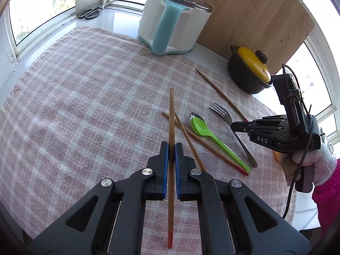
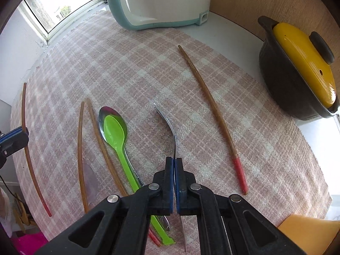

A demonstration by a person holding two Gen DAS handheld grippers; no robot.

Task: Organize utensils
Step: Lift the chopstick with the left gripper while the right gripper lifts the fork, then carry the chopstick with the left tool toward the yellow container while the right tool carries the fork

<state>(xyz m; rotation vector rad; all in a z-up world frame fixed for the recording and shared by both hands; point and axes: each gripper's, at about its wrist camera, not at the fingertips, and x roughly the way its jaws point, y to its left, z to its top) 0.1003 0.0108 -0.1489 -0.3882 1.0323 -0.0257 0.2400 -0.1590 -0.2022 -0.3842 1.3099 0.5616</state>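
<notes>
My left gripper (image 1: pixel 171 148) is shut on a wooden chopstick (image 1: pixel 171 114) with a red end, which lies along the fingers above the checked cloth (image 1: pixel 85 106). My right gripper (image 2: pixel 174 161) is shut on the handle of a metal fork (image 2: pixel 167 121), seen edge-on with its tines pointing away. In the left wrist view the right gripper (image 1: pixel 232 125) sits over the fork (image 1: pixel 221 111). A green plastic spoon (image 2: pixel 114 131) rests in a metal spoon (image 2: pixel 108 112). Two chopsticks (image 2: pixel 80 148) (image 2: pixel 104 148) lie left of the spoons. A third chopstick (image 2: pixel 212 110) lies alone to the right.
A white and teal appliance (image 1: pixel 170 25) stands at the back of the cloth, a black pot with a yellow lid (image 1: pixel 248 72) to its right before a wooden board (image 1: pixel 255 10). Scissors (image 1: pixel 91 12) lie on the sill. A gloved hand (image 1: pixel 318 163) holds the right gripper.
</notes>
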